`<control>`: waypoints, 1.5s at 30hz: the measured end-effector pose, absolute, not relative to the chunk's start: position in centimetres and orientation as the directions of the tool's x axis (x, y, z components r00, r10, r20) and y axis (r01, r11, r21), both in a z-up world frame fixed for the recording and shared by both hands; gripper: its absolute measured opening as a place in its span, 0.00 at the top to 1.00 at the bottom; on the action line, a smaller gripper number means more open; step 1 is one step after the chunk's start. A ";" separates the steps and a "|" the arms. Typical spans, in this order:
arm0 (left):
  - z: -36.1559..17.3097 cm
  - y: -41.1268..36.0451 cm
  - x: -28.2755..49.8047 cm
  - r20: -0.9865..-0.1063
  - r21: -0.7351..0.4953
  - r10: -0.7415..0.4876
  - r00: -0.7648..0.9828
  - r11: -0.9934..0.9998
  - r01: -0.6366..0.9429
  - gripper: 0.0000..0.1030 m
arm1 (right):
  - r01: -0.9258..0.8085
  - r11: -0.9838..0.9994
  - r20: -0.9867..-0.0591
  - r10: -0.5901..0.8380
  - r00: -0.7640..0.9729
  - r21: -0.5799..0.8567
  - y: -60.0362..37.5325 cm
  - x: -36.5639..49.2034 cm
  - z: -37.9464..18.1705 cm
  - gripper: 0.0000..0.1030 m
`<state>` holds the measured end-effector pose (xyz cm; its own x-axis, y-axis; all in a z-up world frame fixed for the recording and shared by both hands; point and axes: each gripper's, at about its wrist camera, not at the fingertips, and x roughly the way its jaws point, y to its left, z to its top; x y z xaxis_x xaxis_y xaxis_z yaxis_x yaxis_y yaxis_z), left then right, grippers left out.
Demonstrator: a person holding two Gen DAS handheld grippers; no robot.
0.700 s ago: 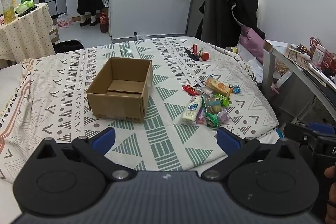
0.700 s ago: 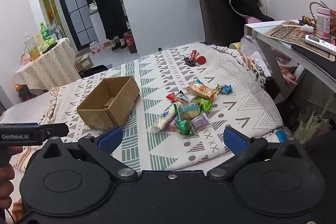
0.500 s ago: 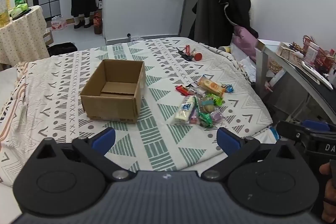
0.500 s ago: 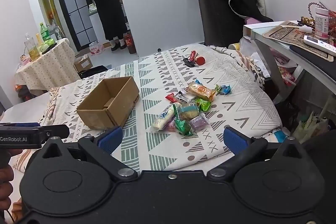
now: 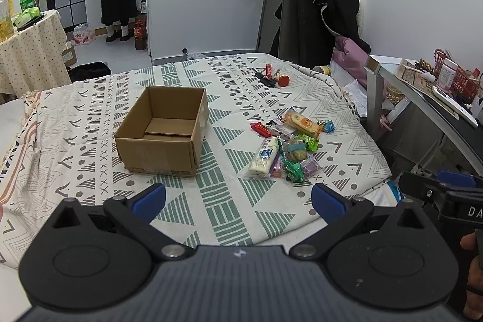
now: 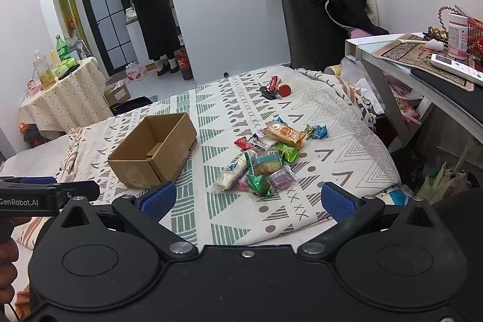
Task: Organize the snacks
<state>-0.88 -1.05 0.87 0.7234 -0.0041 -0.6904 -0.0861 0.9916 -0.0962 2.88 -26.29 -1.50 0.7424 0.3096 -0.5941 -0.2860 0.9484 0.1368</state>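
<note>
On the patterned bedspread (image 5: 241, 219), a heap of bright wrapped snacks (image 6: 262, 159) ahead of the right tongs (image 6: 247, 199), right of the open brown cardboard box (image 5: 163, 132). White bar's long axis away-pointing. Left tongs (image 5: 238, 202) farther. Both spread, empty.

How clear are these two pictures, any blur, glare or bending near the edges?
Left wrist view: sharp, evenly lit, soft shadow beside the cardboard box; fisheye bends the desk edge and darkens the corners. Right wrist view: equally sharp on the snacks, no glare, bright doorway behind, same corner darkening.
</note>
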 end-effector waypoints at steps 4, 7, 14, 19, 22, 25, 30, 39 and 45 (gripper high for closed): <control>0.9 -1.0 -0.9 -0.689 -0.097 -0.004 0.724 0.992 -0.086 0.01 | -0.283 0.949 -0.596 0.307 0.742 0.136 -26.4 2.8 -1.5 0.00; 0.9 -1.0 -0.9 -0.688 -0.103 -0.005 0.725 0.991 -0.090 0.01 | -0.283 0.950 -0.596 0.306 0.742 0.136 -26.4 2.7 -1.6 0.00; 1.1 -0.7 -0.9 -0.693 -0.088 -0.003 0.721 0.993 -0.081 0.01 | -0.278 0.949 -0.606 0.310 0.732 0.149 -26.7 3.1 -1.7 0.00; 1.5 -0.6 -0.9 -0.686 -0.086 0.002 0.728 0.993 -0.083 0.01 | -0.287 0.946 -0.608 0.317 0.728 0.149 -26.5 2.9 -1.5 0.00; 1.5 -0.6 -0.9 -0.688 -0.084 0.001 0.726 0.993 -0.081 0.01 | -0.289 0.946 -0.608 0.315 0.729 0.144 -26.4 2.9 -1.5 0.00; 1.5 -0.7 -1.0 -0.690 -0.085 -0.001 0.724 0.993 -0.080 0.01 | -0.291 0.945 -0.610 0.319 0.726 0.148 -26.5 2.9 -1.5 0.00; 1.5 -0.7 -1.0 -0.689 -0.084 -0.001 0.725 0.993 -0.079 0.01 | -0.288 0.946 -0.606 0.316 0.730 0.146 -26.5 2.9 -1.4 0.00; 1.6 -0.8 -1.1 -0.690 -0.081 0.004 0.724 0.993 -0.083 0.01 | -0.287 0.947 -0.604 0.315 0.732 0.145 -26.6 2.9 -1.4 0.00; 1.7 -0.7 -1.1 -0.689 -0.081 0.005 0.725 0.993 -0.083 0.01 | -0.284 0.949 -0.600 0.308 0.739 0.137 -26.7 2.8 -1.2 0.00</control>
